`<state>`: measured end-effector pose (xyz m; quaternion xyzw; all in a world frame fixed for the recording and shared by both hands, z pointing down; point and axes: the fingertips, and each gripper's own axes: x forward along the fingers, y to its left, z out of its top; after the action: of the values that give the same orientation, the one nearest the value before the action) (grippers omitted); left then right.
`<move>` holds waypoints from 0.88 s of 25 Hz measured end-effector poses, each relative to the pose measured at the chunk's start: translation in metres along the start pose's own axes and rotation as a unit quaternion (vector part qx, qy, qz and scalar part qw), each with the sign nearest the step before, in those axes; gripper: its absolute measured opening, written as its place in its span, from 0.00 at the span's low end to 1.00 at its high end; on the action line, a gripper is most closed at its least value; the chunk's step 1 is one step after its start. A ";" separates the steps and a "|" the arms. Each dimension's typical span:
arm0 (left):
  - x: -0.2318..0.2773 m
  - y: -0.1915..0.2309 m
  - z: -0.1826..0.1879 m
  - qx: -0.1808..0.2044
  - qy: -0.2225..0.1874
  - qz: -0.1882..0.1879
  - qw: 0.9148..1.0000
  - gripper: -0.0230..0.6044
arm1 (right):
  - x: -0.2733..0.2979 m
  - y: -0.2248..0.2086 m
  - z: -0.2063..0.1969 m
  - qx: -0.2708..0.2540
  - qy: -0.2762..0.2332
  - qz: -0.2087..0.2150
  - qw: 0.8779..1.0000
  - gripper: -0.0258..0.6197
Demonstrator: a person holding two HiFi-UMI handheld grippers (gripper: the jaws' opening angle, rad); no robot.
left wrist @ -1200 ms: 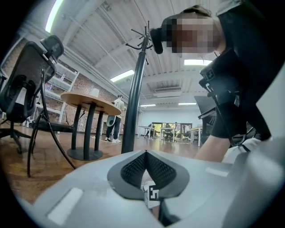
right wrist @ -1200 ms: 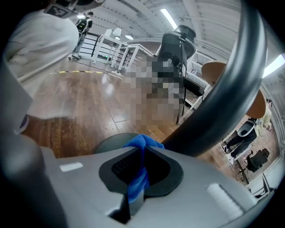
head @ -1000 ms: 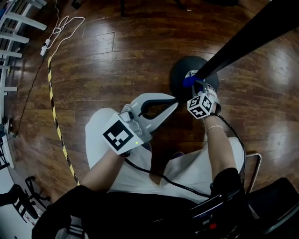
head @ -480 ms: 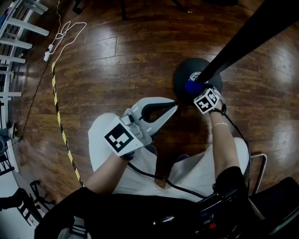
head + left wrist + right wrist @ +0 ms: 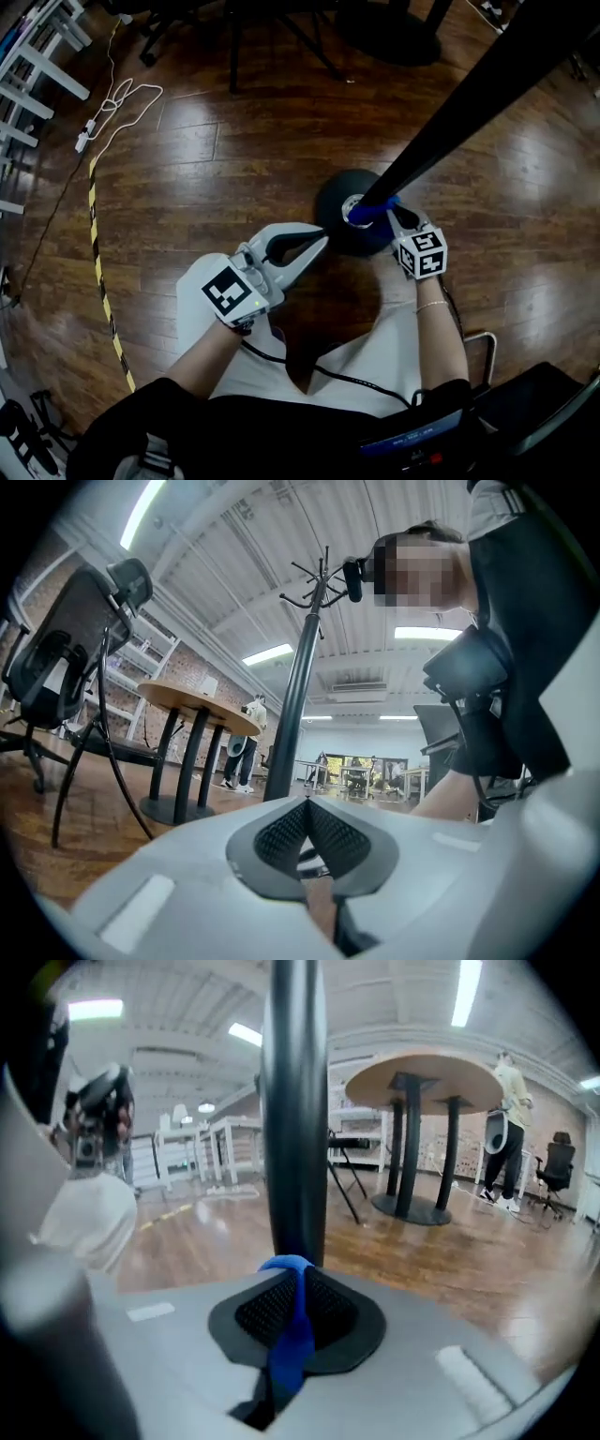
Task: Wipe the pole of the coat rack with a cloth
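Note:
The coat rack's black pole [image 5: 469, 103] rises from a round dark base [image 5: 336, 221] on the wood floor. My right gripper [image 5: 386, 208] is shut on a blue cloth [image 5: 373, 210], pressed against the pole just above the base. In the right gripper view the blue cloth [image 5: 291, 1330] sticks out between the shut jaws, right in front of the pole [image 5: 294, 1101]. My left gripper [image 5: 319, 246] is shut and empty, its tip close to the base's left side. In the left gripper view the pole [image 5: 298, 686] stands just beyond the closed left gripper [image 5: 307, 803].
A yellow-black tape line [image 5: 97, 262] and a white cable [image 5: 117, 98] lie on the floor at the left. A round table's base [image 5: 389, 36] and chair legs [image 5: 234, 47] stand at the back. White racks [image 5: 23, 84] line the far left. The person's knees are below the grippers.
The right gripper has slid the blue cloth down the pole to just above the base. The head view has shifted, so the base now sits nearer the middle. The left gripper stays shut.

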<state>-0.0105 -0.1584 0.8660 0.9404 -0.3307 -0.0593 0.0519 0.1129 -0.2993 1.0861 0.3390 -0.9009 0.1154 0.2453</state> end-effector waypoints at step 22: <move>0.086 -0.080 0.106 0.140 0.080 -0.133 0.978 0.03 | -0.237 0.025 0.341 -0.105 -0.385 -0.061 0.915 0.07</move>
<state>0.0901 -0.1563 0.7432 0.9757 -0.2022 0.0567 -0.0627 0.1264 -0.2770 0.6704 0.3837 -0.9101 -0.1344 -0.0801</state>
